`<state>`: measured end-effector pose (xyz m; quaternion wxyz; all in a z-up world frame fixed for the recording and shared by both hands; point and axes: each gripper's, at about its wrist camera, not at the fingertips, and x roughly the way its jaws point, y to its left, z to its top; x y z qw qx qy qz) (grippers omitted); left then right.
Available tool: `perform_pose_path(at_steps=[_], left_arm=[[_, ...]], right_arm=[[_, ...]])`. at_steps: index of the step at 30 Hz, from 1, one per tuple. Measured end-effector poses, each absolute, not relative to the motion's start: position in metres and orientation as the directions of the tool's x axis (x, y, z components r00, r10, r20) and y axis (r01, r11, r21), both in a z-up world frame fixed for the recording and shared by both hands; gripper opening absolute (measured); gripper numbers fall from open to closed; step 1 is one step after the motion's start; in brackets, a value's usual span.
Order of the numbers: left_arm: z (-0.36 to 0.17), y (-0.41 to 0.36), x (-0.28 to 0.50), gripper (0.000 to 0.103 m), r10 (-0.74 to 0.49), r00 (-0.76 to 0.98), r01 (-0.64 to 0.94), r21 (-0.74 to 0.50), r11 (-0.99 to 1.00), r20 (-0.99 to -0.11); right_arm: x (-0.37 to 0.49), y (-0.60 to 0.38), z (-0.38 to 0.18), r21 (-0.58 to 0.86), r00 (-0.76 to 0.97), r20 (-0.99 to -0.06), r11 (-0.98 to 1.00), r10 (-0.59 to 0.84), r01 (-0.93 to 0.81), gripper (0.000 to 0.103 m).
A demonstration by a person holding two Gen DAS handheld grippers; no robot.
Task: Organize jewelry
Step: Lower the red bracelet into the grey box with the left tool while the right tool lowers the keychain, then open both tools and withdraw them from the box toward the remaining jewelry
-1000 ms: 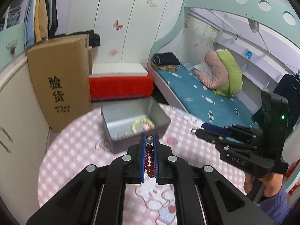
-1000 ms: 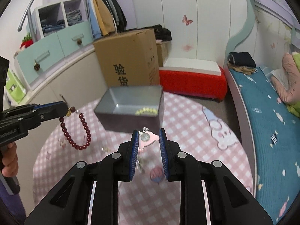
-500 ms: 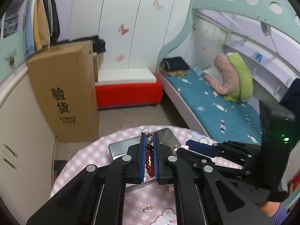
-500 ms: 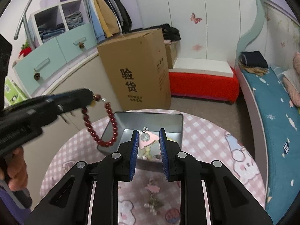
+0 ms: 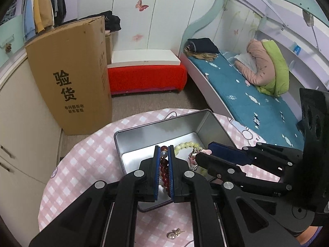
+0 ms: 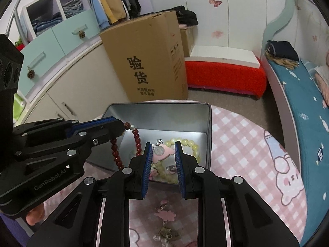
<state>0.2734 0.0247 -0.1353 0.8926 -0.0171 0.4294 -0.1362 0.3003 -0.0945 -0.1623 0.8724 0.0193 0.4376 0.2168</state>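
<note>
One pale-green bead bracelet [image 6: 190, 144] lies in the metal tin [image 6: 207, 123]; left tongs [image 5: 163, 154] clamped on dark-red bead bracelet [image 6: 137, 142], right tongs [image 6: 162, 150] pinching pink charm [image 6: 161, 153], both poised above it; pearl earring [image 5: 173, 234] and pink trinkets [image 6: 165, 214] remain on tabletop [image 6: 236, 135].

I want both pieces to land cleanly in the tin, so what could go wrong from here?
1. The red bead bracelet hangs in a long loop from the left gripper, close to the metal tin's near wall; released now, part of it may drape outside.
2. The right gripper holds the pink charm right beside that loop, so the two could tangle.
3. Both may drop onto the yellow-green bead bracelet already inside and knot together.
</note>
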Motion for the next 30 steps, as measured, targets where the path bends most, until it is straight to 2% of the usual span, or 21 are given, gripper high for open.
perform_pose_path(at_steps=[15, 17, 19, 25, 26, 28, 30], left_arm=[[-0.137, 0.023, 0.272, 0.007, -0.258, 0.584, 0.228, -0.150, 0.962, -0.770], [-0.135, 0.023, 0.270, 0.013, -0.256, 0.589, 0.224, -0.150, 0.963, -0.767], [-0.133, 0.025, 0.266, 0.023, -0.249, 0.600, 0.211, -0.150, 0.966, -0.761], [-0.123, 0.030, 0.254, 0.035, -0.251, 0.622, 0.199, -0.161, 0.967, -0.742], [-0.121, 0.031, 0.252, 0.035, -0.253, 0.624, 0.198, -0.163, 0.967, -0.739], [-0.115, 0.033, 0.246, 0.036, -0.256, 0.635, 0.194, -0.170, 0.966, -0.729], [-0.108, 0.036, 0.238, 0.044, -0.251, 0.654, 0.189, -0.168, 0.968, -0.714]], right_arm=[[0.299, -0.095, -0.164, 0.229, 0.522, -0.755, 0.905, 0.397, -0.358, 0.023], [0.298, -0.096, -0.164, 0.230, 0.524, -0.753, 0.906, 0.397, -0.356, 0.023], [0.296, -0.098, -0.164, 0.237, 0.526, -0.751, 0.906, 0.400, -0.351, 0.025], [0.288, -0.104, -0.152, 0.252, 0.545, -0.730, 0.904, 0.412, -0.345, 0.025], [0.285, -0.106, -0.149, 0.252, 0.553, -0.725, 0.905, 0.411, -0.342, 0.027], [0.279, -0.110, -0.141, 0.241, 0.577, -0.713, 0.912, 0.399, -0.333, 0.043], [0.271, -0.114, -0.132, 0.240, 0.589, -0.702, 0.911, 0.401, -0.335, 0.044]])
